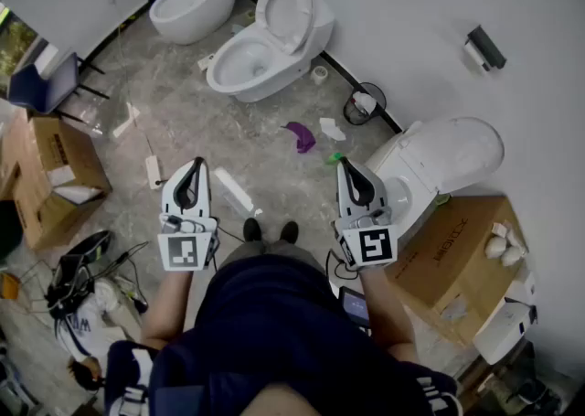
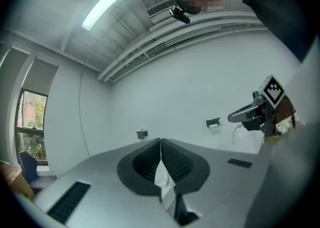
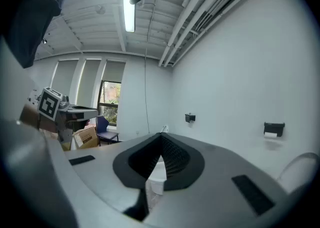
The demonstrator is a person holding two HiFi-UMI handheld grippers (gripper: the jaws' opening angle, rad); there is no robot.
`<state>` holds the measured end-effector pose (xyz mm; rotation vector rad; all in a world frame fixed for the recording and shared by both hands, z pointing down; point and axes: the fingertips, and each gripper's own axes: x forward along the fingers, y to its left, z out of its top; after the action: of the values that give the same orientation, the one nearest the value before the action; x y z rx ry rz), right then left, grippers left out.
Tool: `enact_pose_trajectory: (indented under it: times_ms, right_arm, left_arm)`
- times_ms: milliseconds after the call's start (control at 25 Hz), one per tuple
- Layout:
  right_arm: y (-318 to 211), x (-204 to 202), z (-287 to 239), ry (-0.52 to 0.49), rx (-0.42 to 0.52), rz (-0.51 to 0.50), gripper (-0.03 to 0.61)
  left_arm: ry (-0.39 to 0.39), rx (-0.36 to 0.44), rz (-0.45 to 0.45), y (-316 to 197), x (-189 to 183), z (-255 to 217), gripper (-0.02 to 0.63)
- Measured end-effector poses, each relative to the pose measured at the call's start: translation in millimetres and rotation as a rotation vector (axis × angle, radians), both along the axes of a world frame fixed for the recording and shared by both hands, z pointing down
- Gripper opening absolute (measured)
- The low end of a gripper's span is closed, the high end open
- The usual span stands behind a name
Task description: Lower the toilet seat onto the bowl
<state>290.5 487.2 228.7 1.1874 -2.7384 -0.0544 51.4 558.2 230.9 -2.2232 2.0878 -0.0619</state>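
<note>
Left hand-held gripper [image 1: 195, 165], right hand-held gripper [image 1: 345, 165]: jaws closed, empty.
Toilet seat [image 1: 285, 10] raised over bowl [image 1: 239, 65], long axis upward.

Bare workshop-like test room, three toilets [image 1: 270, 44] along a white wall [image 1: 411, 30], cardboard boxes [image 1: 55, 176], floor clutter [image 1: 300, 137]

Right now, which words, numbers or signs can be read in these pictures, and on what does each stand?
No text here can be read with certainty.
Cardboard box at the head view's right: dark print, too blurred to read.
Cardboard box at the head view's left: white labels, too small to read.
Square markers: black-and-white patterns, no words.
</note>
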Motion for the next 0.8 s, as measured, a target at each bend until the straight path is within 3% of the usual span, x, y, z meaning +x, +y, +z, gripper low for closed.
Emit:
enact_pose_trajectory:
  times_ms: [800]
  right_arm:
    - [-3.8,11.1,7.3,0.003,-0.003,-0.006,0.018]
  left_arm:
    - [-0.007,-0.005,-0.001,-5.0,9.4,4.6,0.025]
